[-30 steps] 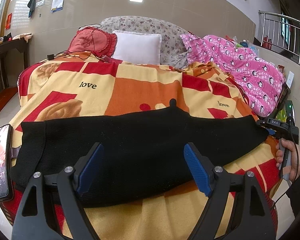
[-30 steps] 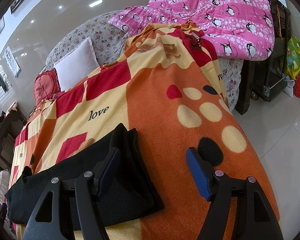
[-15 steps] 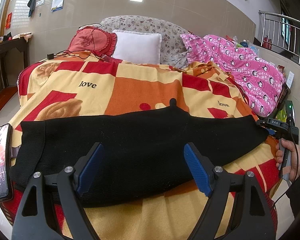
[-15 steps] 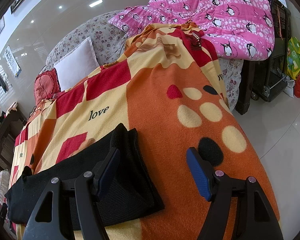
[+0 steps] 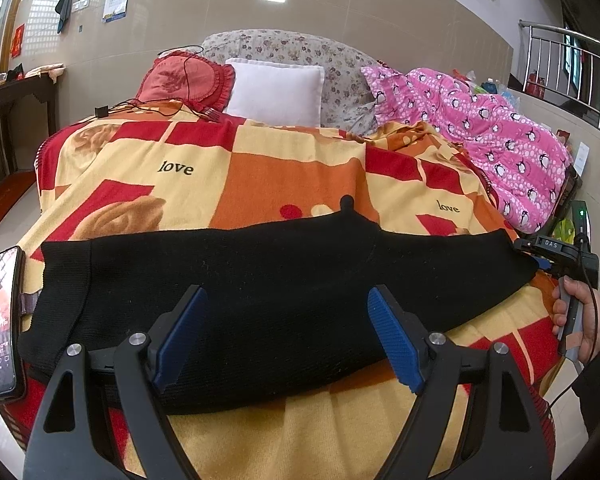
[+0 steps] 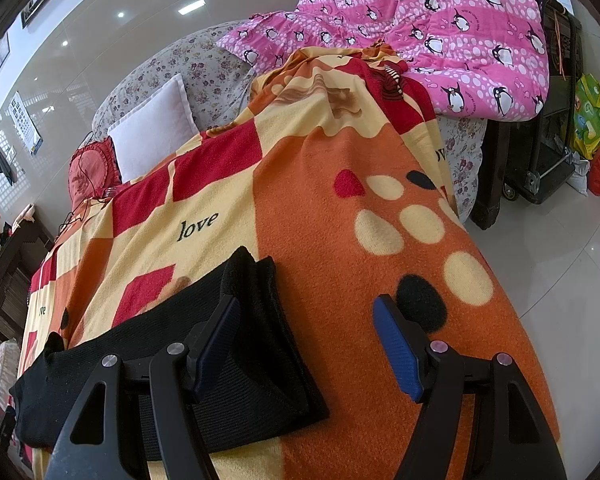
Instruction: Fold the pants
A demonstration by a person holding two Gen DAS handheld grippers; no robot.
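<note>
Flat black knit pants (image 5: pixel 268 292) on fleecy checked blanket (image 5: pixel 260 176); ribbed cuffs.

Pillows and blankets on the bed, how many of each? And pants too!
Pillows: 2, a white pillow and a red pillow.
Blankets: 2, a love blanket and a pink penguin blanket.
Pants: 1, the black pants.
Total: 5

Home bedroom: bed w/ "love" blanket (image 5: pixel 260 168), white pillow (image 5: pixel 274 90), penguin quilt (image 6: pixel 440 36) (tiled walls).
</note>
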